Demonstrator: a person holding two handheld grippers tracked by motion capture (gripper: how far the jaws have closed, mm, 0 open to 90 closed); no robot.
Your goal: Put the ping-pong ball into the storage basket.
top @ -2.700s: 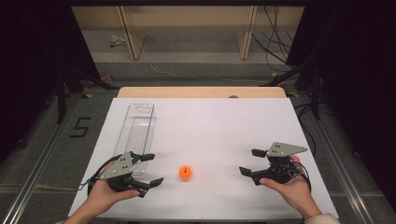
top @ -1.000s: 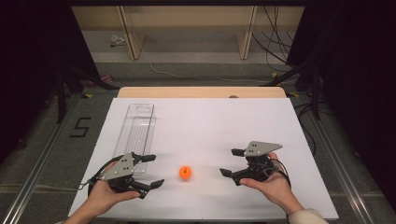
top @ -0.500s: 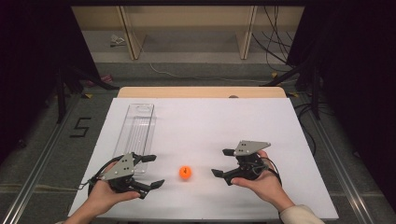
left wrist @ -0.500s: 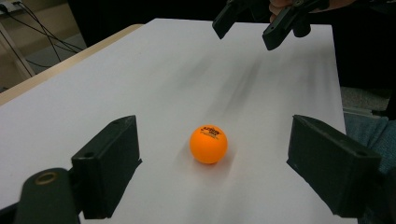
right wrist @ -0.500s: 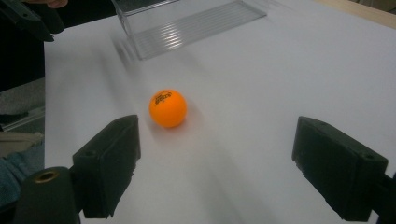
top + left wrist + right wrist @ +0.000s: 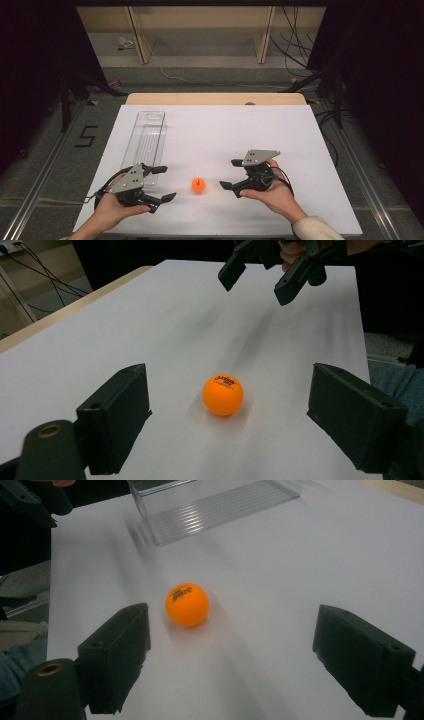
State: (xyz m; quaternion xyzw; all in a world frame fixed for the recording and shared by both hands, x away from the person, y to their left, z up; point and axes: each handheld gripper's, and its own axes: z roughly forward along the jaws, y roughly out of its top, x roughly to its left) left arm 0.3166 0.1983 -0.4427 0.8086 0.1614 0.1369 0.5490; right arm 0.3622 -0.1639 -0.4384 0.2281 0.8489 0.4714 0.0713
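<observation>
High view: orange ball [image 6: 198,184] on white table [image 6: 240,130], near front edge, between the two grippers, touching neither. Left gripper [image 6: 161,183] at ball's 9 o'clock, held in a hand [image 6: 112,210], jaws spread wide, nothing between them. Right gripper [image 6: 231,174] at ball's 3 o'clock, just beside it, held in the other hand [image 6: 272,192], jaws likewise wide apart and empty, grey three-cornered plate on top. Clear plastic tray [image 6: 146,137] lying lengthwise at ball's 10 to 11 o'clock, well apart from it, near end just beyond left gripper. Left gripper view: ball [image 6: 223,394] round, matte orange, small dark printed logo on upper face, soft shadow beneath, sitting on bare table between and a little past the two black jaws, closer to centre than to either one. Right gripper [image 6: 260,270] seen farther off at 12 to 1 o'clock, jaws open, pointing toward ball. Right gripper view: ball [image 6: 187,604] with same dark print on top, sitting nearer the jaw at its 8 o'clock than the other, not touching. Tray [image 6: 215,505] at 12 o'clock, ribbed floor visible through clear walls, slightly motion-blurred. Table surface streaked with blur in both gripper views.
</observation>
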